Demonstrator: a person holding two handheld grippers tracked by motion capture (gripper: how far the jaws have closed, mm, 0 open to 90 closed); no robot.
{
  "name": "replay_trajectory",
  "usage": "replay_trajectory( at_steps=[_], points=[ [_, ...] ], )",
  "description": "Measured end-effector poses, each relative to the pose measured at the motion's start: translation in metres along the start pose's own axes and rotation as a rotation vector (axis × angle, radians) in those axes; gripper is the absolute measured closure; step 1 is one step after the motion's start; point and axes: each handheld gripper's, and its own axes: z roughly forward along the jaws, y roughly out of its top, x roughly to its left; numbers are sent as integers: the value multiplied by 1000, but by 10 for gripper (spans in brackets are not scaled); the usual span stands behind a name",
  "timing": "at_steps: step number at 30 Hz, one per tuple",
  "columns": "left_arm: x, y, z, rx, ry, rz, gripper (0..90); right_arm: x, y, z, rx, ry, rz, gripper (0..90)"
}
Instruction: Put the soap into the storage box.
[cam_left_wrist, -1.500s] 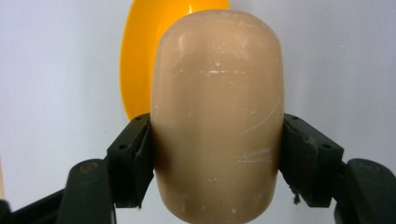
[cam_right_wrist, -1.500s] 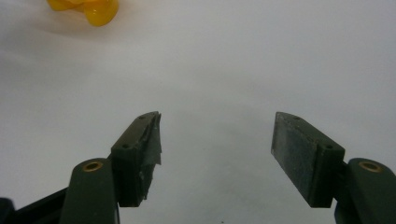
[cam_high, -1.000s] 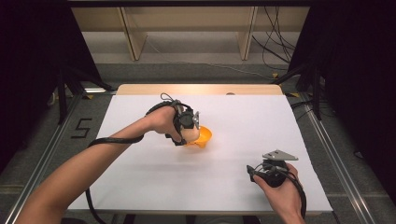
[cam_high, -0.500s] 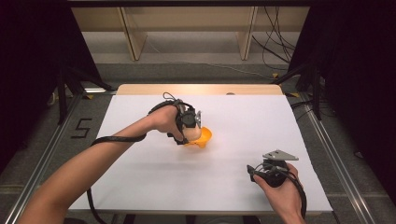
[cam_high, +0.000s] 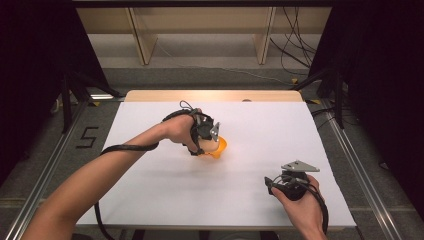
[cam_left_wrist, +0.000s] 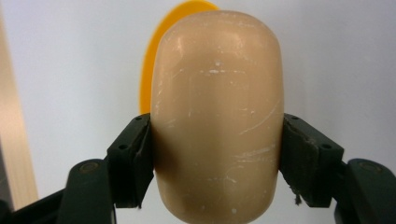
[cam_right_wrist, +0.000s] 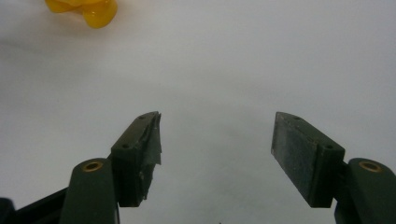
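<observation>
Left gripper holds a tan block over an orange dish; right gripper rests apart.

Near the table's (cam_high: 150, 200) front edge, the right gripper (cam_right_wrist: 217, 154) has its 2 jaws spread wide on nothing. Farther in, mid-table, the left gripper (cam_left_wrist: 217, 158) clamps the rounded tan block (cam_left_wrist: 217, 116), with the orange dish (cam_high: 219, 148) just behind it.

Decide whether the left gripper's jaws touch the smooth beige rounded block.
Touching: in the left gripper view, both jaws of the left gripper press against the beige rounded block.

A white desk (cam_high: 150, 200) with a bare wooden strip along its far edge; beyond it, shelving (cam_high: 200, 30) and loose cables (cam_high: 295, 55).
</observation>
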Motion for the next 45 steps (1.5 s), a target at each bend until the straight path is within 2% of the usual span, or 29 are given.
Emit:
replay_trajectory(
  at_steps=[1, 3, 4, 5, 8, 10, 13, 14, 15, 16, 24, 26, 27, 29, 39, 42, 43, 44, 45],
  points=[
    [3, 0, -2, 2, -2, -31, 324, 0, 0, 0, -1, -1, 0, 338],
    [6, -1, -1, -12, -11, -40, 324, 0, 0, -1, -6, -17, -14, 339],
    [6, -1, -1, -12, -11, -40, 324, 0, 0, -1, -6, -17, -14, 339],
    [7, -2, -1, -6, -11, -38, 324, -1, 0, 1, -20, 7, -32, 339],
    [10, -5, 2, 12, -11, -31, 324, 0, 0, 0, -3, -15, -7, 339],
    [11, -6, 3, 4, -12, -37, 324, 0, 0, 1, -8, -11, -15, 339],
    [13, -7, 4, 4, -20, -23, 324, 0, 0, 2, -14, -11, -17, 339],
    [13, -7, 5, 2, -21, -19, 324, 2, 0, 2, -10, -13, 5, 339],
    [14, -7, 5, 1, -24, -19, 324, 0, 0, 1, -12, -17, -23, 339],
    [14, -7, 5, -1, -23, -17, 324, 1, 0, 3, -17, 0, -10, 339],
    [17, -8, 9, -7, -39, -11, 323, 0, 0, 1, -3, -18, -19, 339],
    [18, -8, 10, -11, -43, -10, 323, 2, 0, 1, -9, -14, 8, 339],
    [18, -8, 10, -11, -43, -6, 323, 0, 0, 2, -19, -14, -15, 339],
    [19, -8, 11, -17, -49, 1, 323, 0, 0, 2, -15, -18, -22, 339],
    [22, -9, 14, -15, -59, 1, 323, 0, 0, 2, -16, -17, -22, 339],
    [22, -10, 15, -17, -61, -5, 323, 0, 1, 0, 5, -17, -20, 339],
    [23, -10, 15, -16, -62, -3, 323, 1, 1, 1, 8, -2, -7, 339],
    [23, -10, 15, -18, -61, -2, 323, 0, 1, 0, 4, -19, -20, 339],
    [23, -10, 16, -21, -62, -4, 323, 0, 0, 0, 3, -15, -13, 339]
  ],
)
